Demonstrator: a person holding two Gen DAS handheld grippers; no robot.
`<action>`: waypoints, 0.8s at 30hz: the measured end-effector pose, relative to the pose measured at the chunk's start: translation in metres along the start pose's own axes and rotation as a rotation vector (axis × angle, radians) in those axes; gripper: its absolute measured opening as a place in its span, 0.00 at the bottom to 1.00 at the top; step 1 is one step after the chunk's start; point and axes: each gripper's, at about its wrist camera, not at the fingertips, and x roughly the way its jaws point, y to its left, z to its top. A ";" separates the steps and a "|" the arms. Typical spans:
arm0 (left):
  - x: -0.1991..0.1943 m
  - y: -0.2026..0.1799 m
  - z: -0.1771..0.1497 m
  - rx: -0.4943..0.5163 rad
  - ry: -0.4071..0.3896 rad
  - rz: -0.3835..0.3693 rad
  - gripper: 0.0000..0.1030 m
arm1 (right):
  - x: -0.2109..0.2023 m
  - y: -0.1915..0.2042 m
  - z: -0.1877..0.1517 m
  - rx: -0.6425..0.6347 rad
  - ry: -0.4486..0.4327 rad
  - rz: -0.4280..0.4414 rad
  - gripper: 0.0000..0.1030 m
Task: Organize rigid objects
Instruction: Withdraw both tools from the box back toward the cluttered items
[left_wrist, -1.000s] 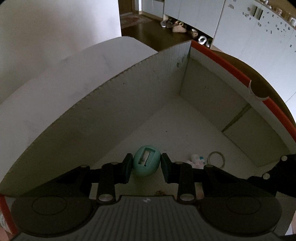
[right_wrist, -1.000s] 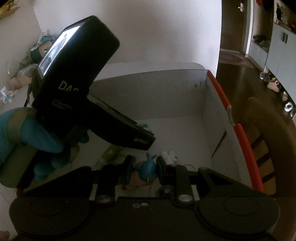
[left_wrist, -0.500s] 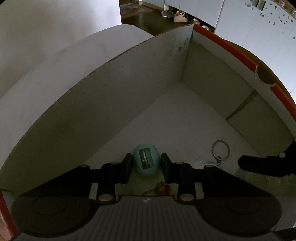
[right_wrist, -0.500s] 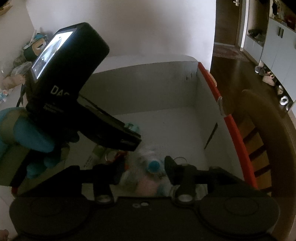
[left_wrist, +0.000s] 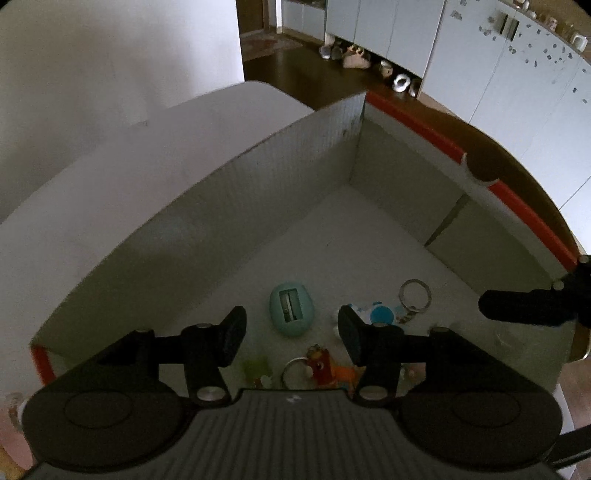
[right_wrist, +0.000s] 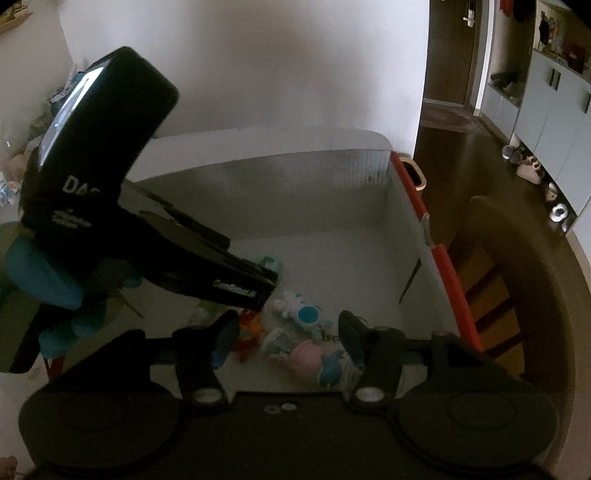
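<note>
Room: white wall and pale cabinets lie beyond your grippers, dim light throughout.
Box (left_wrist: 258, 192): its red-edged walls rise ahead of both your grippers; it looks like the bin you are filling.
Left gripper (left_wrist: 291, 328): your jaws have just been opening and stand apart, gripping nothing, likely a release.
Right gripper (right_wrist: 288, 334): your jaws have just been opening too, nothing pinched, poised above the toy pile.
Sharpener (left_wrist: 291, 308): teal, egg-shaped, it lies on the box floor just ahead of your left fingertips, free of them.
Keyring toys (right_wrist: 299, 314): small figures cluster under your right jaws, beside the sharpener.
</note>
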 end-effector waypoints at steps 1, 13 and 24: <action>-0.004 0.001 -0.001 -0.002 -0.008 -0.002 0.52 | -0.002 0.001 0.000 -0.002 -0.003 -0.002 0.59; -0.055 0.014 -0.026 -0.040 -0.092 -0.023 0.52 | -0.024 0.014 -0.003 -0.007 -0.038 -0.028 0.68; -0.113 0.036 -0.063 -0.078 -0.178 -0.063 0.62 | -0.052 0.039 -0.010 0.015 -0.080 -0.051 0.80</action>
